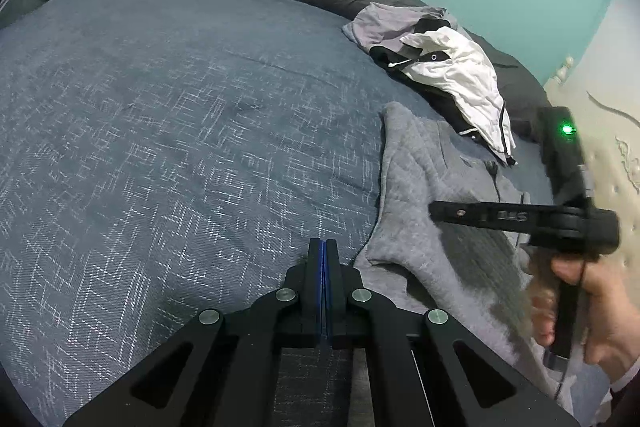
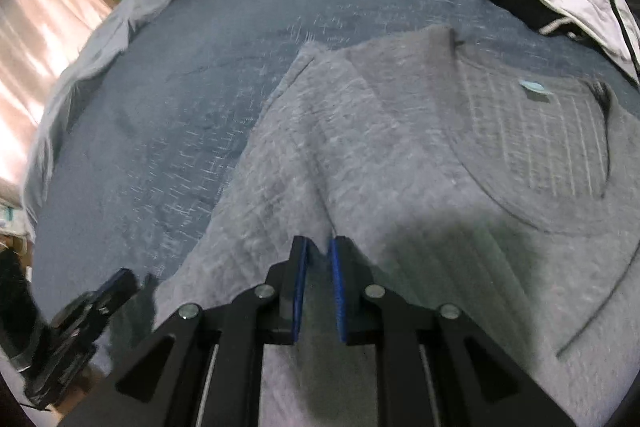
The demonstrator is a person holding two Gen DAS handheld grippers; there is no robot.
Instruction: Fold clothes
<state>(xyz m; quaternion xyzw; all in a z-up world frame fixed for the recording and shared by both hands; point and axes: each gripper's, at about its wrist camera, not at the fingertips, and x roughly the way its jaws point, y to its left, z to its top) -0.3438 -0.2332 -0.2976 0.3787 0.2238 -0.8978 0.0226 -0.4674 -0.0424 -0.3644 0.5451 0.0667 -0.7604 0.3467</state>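
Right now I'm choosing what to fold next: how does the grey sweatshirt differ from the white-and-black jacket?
The grey sweatshirt lies mostly spread on the bedspread; the white-and-black jacket sits crumpled in a heap. The sweatshirt is one plain grey knit; the jacket is smooth and two-toned with snaps. Both lie on the bed, neither folded.

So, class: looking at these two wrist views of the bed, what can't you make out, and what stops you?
- Right gripper, right wrist view: motion blur; whether its slightly parted pads pinch the grey sweater is unclear.
- Sweater's near hem: cut off by the frame's bottom edge and the gripper body.
- White and black jacket, left wrist view: crumpled, its shape unreadable.
- Label in the collar: too small and blurred.
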